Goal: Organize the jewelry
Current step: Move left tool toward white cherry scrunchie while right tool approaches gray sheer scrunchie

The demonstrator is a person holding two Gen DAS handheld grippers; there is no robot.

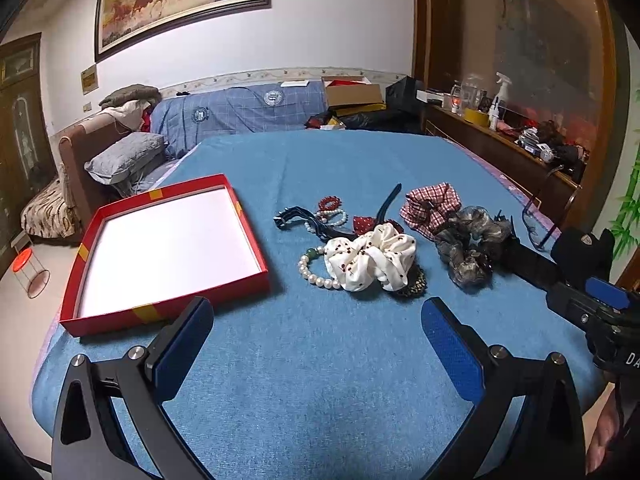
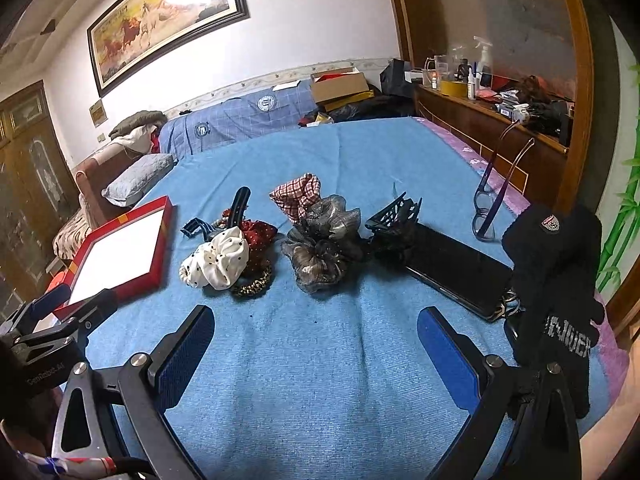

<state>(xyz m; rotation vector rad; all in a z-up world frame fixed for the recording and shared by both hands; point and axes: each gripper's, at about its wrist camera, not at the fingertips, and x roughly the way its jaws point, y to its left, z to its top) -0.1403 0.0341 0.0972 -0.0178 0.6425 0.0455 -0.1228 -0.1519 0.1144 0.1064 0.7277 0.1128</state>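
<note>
The left tongs (image 1: 316, 344) are hovering with both blue fingers (image 1: 452, 354) spread wide apart, holding nothing. The right tongs (image 2: 314, 354) are doing the same, wide apart and not gripping, side by side with the left.

A blue bedspread (image 1: 320, 168) carries a red box (image 1: 168, 312) with a white inside and yellow tape marks. The scrunchies: cream with dark red dots (image 1: 370, 258), red-and-white check (image 1: 430, 206), grey sheer (image 1: 468, 244), leopard print (image 2: 252, 282). A white pearl bracelet (image 1: 314, 274) has one green bead. At the right of the frame lies a black glove (image 2: 556, 280).
</note>
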